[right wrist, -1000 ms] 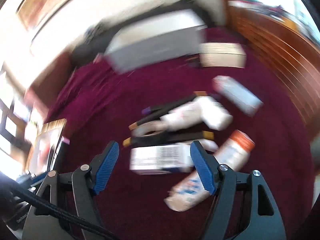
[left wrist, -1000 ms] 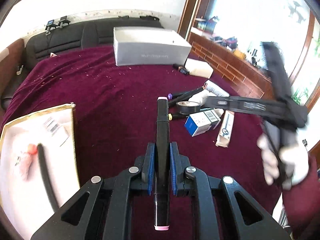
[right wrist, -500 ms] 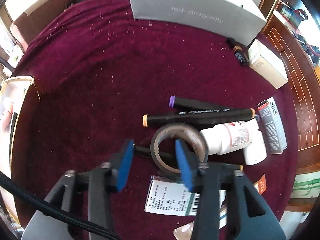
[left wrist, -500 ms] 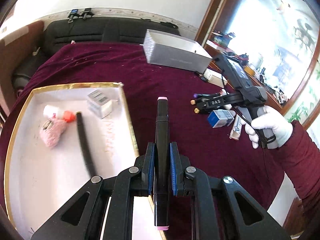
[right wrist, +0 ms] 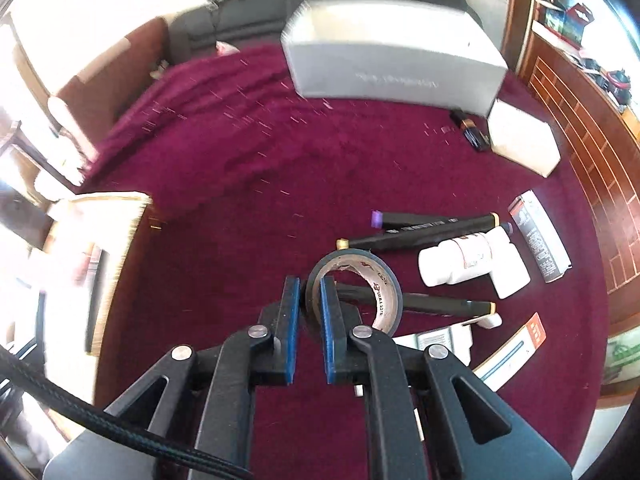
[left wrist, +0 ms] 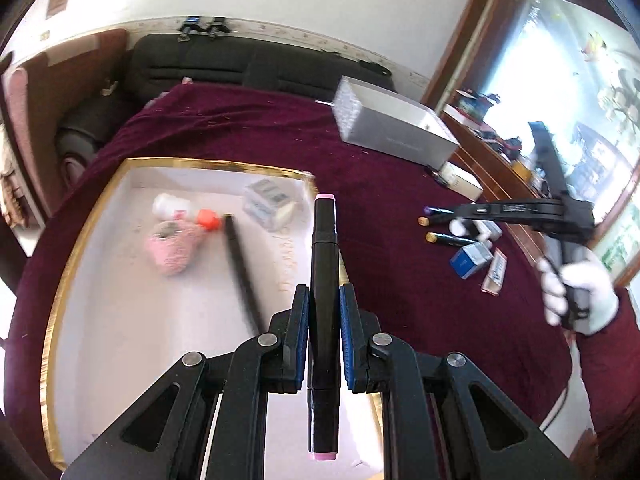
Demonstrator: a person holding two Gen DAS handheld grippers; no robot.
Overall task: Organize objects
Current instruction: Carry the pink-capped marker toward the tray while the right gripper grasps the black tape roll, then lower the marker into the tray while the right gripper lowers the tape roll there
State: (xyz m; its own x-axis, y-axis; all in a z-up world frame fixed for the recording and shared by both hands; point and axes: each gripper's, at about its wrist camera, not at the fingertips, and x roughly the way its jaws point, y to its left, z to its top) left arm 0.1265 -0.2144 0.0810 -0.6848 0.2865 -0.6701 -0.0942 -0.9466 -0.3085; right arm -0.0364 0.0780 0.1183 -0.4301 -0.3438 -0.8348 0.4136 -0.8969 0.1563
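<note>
1. Marker with pink end caps (left wrist: 323, 280): held lengthwise between the pads of the left tongs (left wrist: 324, 320), pointing up the centre of the left wrist view. The pads press its barrel near the middle, probably so it stays balanced.

2. It hangs over the right edge of the gold-rimmed tray (left wrist: 64, 264), at centre-left of that frame. The tray holds a black marker (left wrist: 240, 268), a pink fuzzy item (left wrist: 176, 248), an orange-capped bottle (left wrist: 180, 210) and a small carton (left wrist: 268, 202). Judgement: the tray is the collecting place, and this marker goes beside the black one.

3. Roll of tape (right wrist: 354, 292): at the centre of the right wrist view. The right tongs (right wrist: 310, 312) have just been closing and now pinch the roll's wall, one pad outside, one inside the core. A grip through the ring suits a hoop too wide to span.

4. Whether the roll is off the cloth, I cannot tell.

5. Unsorted pile at right of that frame, on the maroon cloth (right wrist: 224, 168) covering the desk: two markers (right wrist: 420, 230), a white bottle (right wrist: 460, 262), flat cartons (right wrist: 540, 240). A marker (right wrist: 444, 304) lies under or just behind the roll.

6. Silver box (right wrist: 396, 64): upper centre, well apart.

7. Risk, as judgement: a thin wall in a narrow pinch may swing when carried.
</note>
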